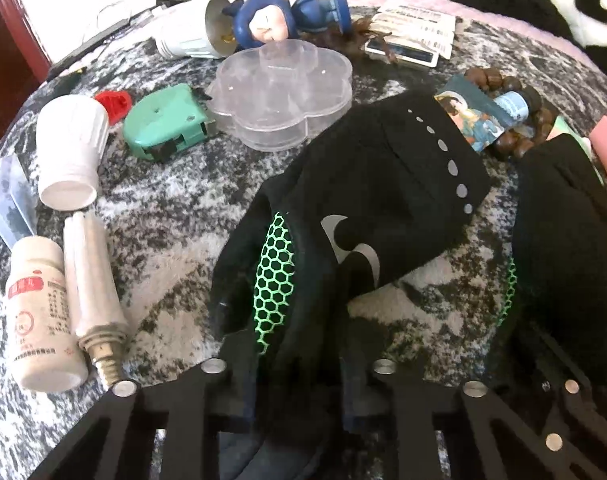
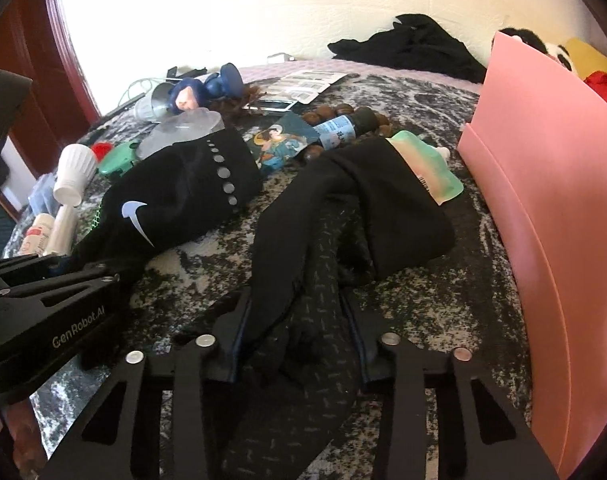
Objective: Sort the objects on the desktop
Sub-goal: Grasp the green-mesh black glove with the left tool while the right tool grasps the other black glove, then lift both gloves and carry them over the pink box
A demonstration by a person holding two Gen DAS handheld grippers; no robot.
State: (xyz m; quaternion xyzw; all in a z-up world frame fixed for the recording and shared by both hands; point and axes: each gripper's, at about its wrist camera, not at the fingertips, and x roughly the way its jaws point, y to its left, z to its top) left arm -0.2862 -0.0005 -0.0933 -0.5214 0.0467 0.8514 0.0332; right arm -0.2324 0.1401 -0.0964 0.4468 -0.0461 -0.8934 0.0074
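While each tool (image 1: 299, 364) (image 2: 299, 332) pinches a black glove (image 1: 343, 216) (image 2: 343, 216), "GenRobot.AI" shows.

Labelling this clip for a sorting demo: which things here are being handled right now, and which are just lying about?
In hand: left glove in left gripper; right glove in right gripper.

Lying about: tape measure, clear box, pill bottle, figurine.

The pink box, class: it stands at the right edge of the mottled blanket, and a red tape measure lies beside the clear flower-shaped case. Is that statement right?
Not quite. The tape measure is green, not red, as the left wrist view shows. The rest holds: it lies beside the clear flower-shaped case, and the pink box stands at the right edge of the mottled blanket.
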